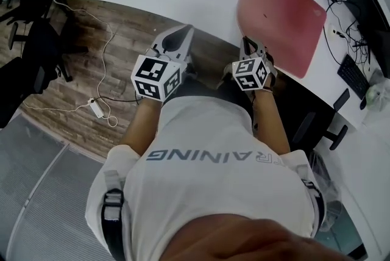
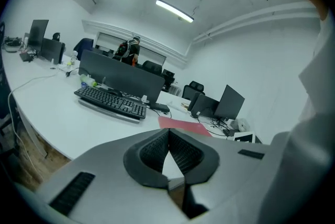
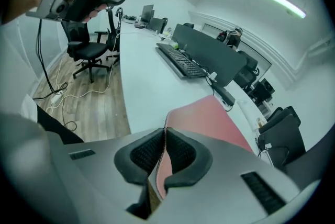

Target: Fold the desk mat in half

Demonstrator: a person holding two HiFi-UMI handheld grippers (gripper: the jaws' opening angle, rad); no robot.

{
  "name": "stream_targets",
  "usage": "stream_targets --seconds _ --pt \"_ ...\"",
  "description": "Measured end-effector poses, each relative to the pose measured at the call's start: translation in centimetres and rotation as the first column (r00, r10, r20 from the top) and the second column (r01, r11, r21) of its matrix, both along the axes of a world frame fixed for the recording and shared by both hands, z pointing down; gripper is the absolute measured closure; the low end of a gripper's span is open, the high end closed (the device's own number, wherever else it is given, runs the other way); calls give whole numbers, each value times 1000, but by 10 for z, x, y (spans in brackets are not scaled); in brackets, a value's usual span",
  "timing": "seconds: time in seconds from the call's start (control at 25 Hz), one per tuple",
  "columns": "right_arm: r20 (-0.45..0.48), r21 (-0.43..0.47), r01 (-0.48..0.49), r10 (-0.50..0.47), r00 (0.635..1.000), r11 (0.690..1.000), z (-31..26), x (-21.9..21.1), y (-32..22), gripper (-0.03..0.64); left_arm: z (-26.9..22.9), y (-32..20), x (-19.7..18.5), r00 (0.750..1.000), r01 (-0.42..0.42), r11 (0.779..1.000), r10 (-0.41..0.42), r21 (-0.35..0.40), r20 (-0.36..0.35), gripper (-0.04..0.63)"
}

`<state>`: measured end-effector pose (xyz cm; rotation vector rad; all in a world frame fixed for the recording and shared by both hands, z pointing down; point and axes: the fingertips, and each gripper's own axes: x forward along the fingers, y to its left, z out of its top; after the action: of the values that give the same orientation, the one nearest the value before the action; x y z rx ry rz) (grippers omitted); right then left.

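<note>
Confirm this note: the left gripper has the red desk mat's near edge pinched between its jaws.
Wrong gripper. The right gripper has the red desk mat's near edge pinched between its jaws, as the right gripper view shows. The left gripper is shut with nothing between its jaws.

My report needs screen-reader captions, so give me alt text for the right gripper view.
The right gripper has its jaws shut on the edge of a red mat, that edge raised off a white desk. A keyboard lies farther along the desk.
</note>
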<state>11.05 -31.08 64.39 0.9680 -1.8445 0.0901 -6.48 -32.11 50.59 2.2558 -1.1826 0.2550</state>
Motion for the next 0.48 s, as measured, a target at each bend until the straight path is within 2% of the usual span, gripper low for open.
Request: stream_targets --seconds 0.28,0.48 --pt "160 34 -87 80 984 996 -33 61 -24 581 -15 -16 75 998 -47 999 46 24 32 568" --pt "211 51 -106 93 973 993 -51 121 -48 581 -28 -30 128 999 -31 999 30 38 44 568"
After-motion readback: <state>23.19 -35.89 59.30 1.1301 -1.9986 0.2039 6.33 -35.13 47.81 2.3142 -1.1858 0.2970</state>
